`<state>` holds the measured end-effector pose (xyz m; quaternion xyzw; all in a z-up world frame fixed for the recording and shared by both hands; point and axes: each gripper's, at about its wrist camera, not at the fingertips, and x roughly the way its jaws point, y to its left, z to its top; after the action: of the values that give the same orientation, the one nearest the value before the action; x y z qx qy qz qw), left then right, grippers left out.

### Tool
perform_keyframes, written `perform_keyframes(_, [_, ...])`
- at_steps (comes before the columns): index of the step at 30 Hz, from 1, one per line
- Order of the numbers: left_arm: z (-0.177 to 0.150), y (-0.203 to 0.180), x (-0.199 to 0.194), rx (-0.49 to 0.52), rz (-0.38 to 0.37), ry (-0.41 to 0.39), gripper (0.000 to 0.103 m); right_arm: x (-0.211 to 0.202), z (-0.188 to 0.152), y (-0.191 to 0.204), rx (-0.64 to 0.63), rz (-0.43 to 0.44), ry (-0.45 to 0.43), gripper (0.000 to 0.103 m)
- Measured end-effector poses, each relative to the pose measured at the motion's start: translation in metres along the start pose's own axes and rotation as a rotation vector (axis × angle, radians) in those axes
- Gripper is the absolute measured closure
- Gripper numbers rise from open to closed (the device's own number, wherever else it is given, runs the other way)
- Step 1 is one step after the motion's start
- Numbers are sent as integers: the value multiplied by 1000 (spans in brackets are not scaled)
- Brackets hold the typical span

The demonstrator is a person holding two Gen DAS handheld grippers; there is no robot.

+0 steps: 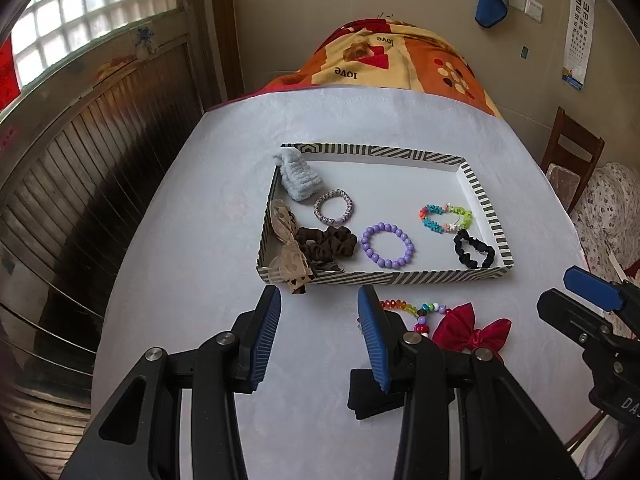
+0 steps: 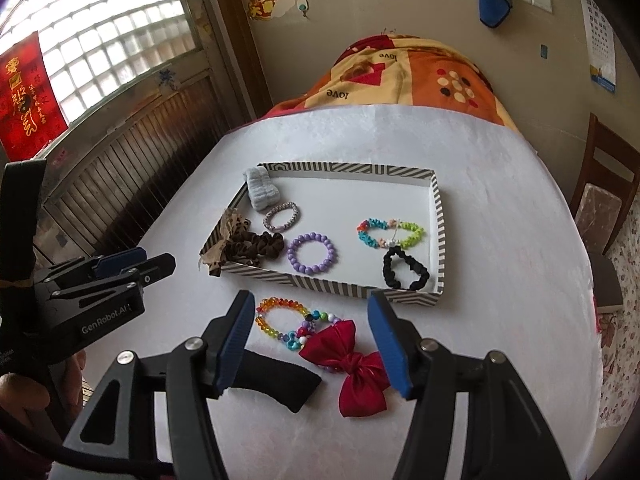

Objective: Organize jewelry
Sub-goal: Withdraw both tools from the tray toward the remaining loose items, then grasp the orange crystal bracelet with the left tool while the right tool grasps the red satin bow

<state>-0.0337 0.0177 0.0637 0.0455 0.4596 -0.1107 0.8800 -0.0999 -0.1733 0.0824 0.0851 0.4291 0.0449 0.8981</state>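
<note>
A striped tray (image 1: 384, 277) (image 2: 332, 286) on the white table holds a pale blue scrunchie (image 1: 298, 178), a lilac woven bracelet (image 1: 333, 207), a brown scrunchie (image 1: 328, 245), a beige ribbon bow (image 1: 286, 254), a purple bead bracelet (image 1: 387, 245) (image 2: 312, 252), a multicolour bracelet (image 1: 445, 218) and a black hair tie (image 1: 474, 249). In front of the tray lie a rainbow bead bracelet (image 2: 280, 318), a red bow (image 2: 348, 364) (image 1: 472, 328) and a black band (image 2: 276, 380). My left gripper (image 1: 318, 304) is open and empty before the tray. My right gripper (image 2: 310, 312) is open and empty over the loose pieces.
An orange patterned blanket (image 1: 400, 60) lies beyond the table's far edge. A wooden chair (image 1: 572, 152) stands at the right. A slatted wooden wall (image 1: 80, 168) and window are at the left.
</note>
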Motion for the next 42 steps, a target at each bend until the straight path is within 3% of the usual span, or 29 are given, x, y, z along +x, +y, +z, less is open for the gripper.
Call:
perform_keyframes(13, [0, 0, 11, -8, -5, 27, 71, 11, 1, -1, -2, -1, 23, 41])
perform_keyframes(18, [1, 14, 21, -60, -42, 65, 71, 16, -2, -13, 16, -15, 41, 41])
perform_keyframes(24, [-8, 28, 47, -133, -151, 171, 71, 33, -21, -47, 65, -60, 112, 41])
perform_keyframes(30, [-23, 15, 75, -127, -165, 238, 71, 57, -53, -70, 83, -60, 205, 41])
perform_keyframes(35, [-27, 2, 100, -129, -195, 296, 71, 76, -61, -62, 14, -25, 249, 41])
perform_keyframes(39, [-26, -7, 117, -134, -218, 330, 71, 88, -56, -46, -122, 5, 284, 41])
perform_keyframes(42, [-26, -14, 126, -123, -194, 342, 71, 95, -51, -34, -231, 27, 293, 41])
